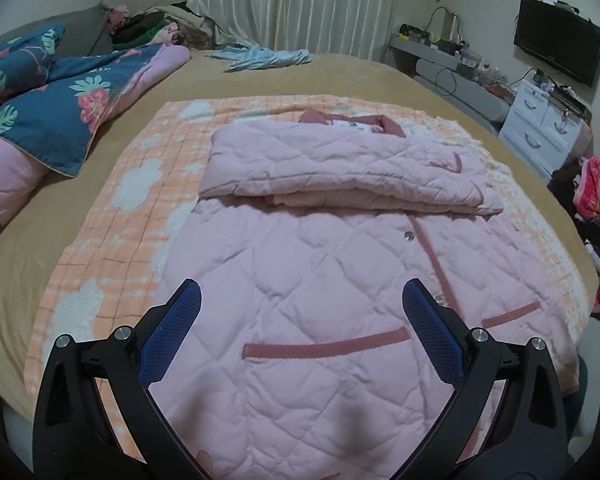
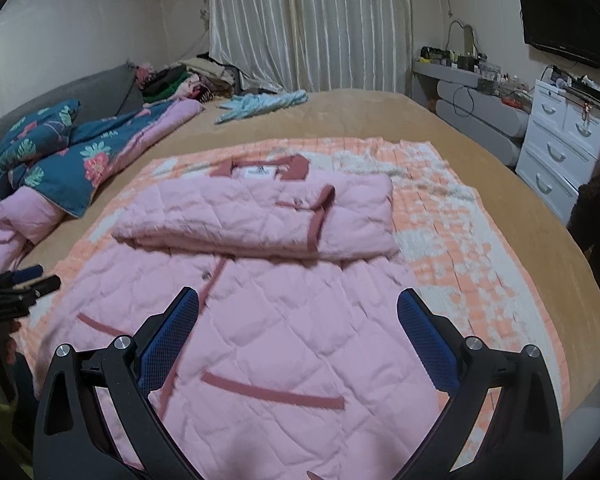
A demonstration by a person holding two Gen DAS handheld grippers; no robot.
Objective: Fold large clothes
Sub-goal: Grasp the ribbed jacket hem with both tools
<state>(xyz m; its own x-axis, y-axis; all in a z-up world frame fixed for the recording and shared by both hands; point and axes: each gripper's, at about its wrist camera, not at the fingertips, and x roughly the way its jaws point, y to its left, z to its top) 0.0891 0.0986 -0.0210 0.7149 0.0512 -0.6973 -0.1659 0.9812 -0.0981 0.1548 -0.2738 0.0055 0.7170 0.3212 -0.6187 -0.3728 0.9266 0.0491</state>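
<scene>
Lying at the left of the bed, a blue floral quilt (image 1: 48, 108) is bunched beside the orange checked blanket (image 1: 112, 236). On that blanket, in the middle, the pink quilted jacket (image 1: 300, 280) is spread front up, its sleeves folded across the chest just below the collar. The left gripper (image 1: 300, 300) hovers over the jacket's lower half, jaws wide apart and empty. The right gripper (image 2: 298, 308) hovers likewise, jaws spread and empty. At far right stands a white drawer chest (image 2: 560, 148).
</scene>
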